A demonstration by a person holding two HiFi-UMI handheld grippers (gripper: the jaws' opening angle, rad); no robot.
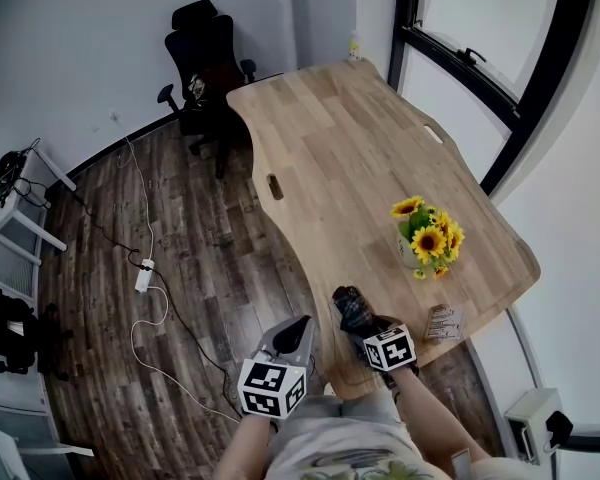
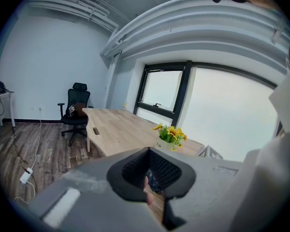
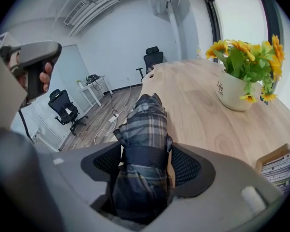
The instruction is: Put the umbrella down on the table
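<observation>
My right gripper (image 3: 145, 153) has its fingers spread. The folded plaid umbrella (image 3: 144, 124) lies between the pads, with a sliver of gap on one side, and its far end reaches past the fingertips over the table (image 3: 203, 110) edge. My left gripper (image 2: 148, 151) is pressed together and empty.

Folded umbrella (image 3: 145, 129), dark blue-grey plaid fabric, rolled into a short compact bundle, with a dark strap around the middle. It sits lengthwise between the jaws of the right tool (image 3: 144, 164); the pads stand just off its sides, not pressing. It is tilted down, far end pointing away. It is at the near edge of the light wood surface (image 3: 198, 105), far end over the wood; contact there is unclear.
</observation>
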